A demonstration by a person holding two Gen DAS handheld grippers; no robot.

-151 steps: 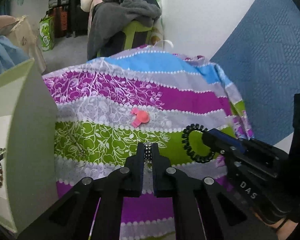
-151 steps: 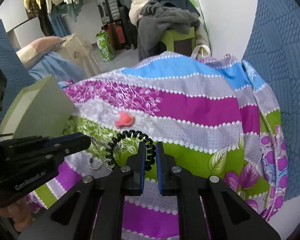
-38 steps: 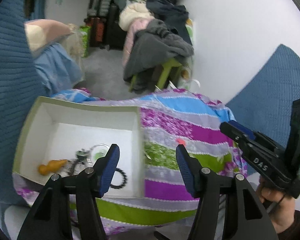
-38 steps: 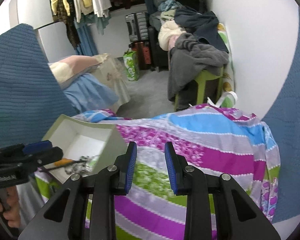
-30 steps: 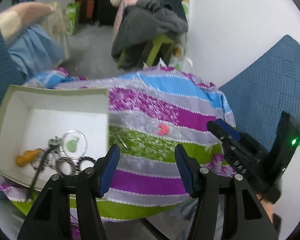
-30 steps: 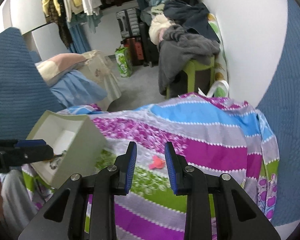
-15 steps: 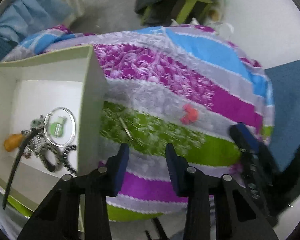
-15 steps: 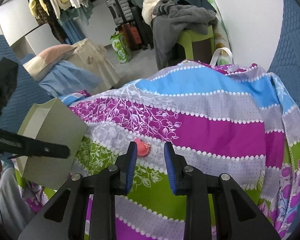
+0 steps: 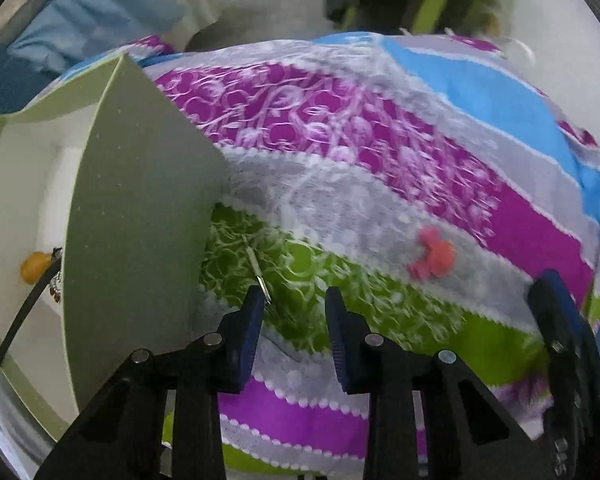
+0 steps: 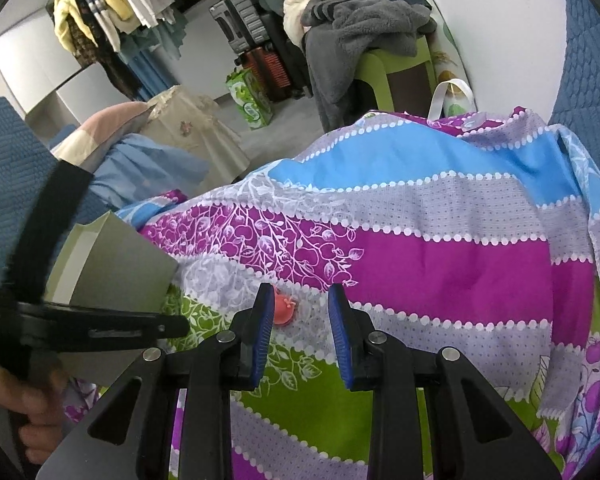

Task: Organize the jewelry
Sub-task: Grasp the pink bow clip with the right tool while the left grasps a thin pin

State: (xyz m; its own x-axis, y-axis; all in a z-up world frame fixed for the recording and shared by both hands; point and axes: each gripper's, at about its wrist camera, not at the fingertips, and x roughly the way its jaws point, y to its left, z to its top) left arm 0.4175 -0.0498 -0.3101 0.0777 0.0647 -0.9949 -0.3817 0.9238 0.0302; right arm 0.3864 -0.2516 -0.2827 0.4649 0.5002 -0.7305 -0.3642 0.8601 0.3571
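A pale green box (image 9: 132,216) stands at the left on the striped cloth (image 9: 380,152); an orange piece (image 9: 34,266) and some jewelry show inside it. A thin silver pin (image 9: 256,268) lies on the green stripe just ahead of my open, empty left gripper (image 9: 294,308). A small pink bow-shaped piece (image 9: 432,254) lies on the grey stripe to the right. In the right wrist view the pink piece (image 10: 282,308) sits just ahead of my open, empty right gripper (image 10: 300,314), near its left finger. The box (image 10: 116,264) is at the left there.
The right gripper's finger (image 9: 560,320) shows at the right edge of the left view; the left gripper (image 10: 80,324) and hand show at the left of the right view. A blue quilted pad (image 10: 588,52) lies right. A clothes-covered green stool (image 10: 384,60) stands behind.
Both grippers let go of their hair tie and beaded piece at the box, then came back low over the cloth. The left now nears the silver pin, the right the pink piece.
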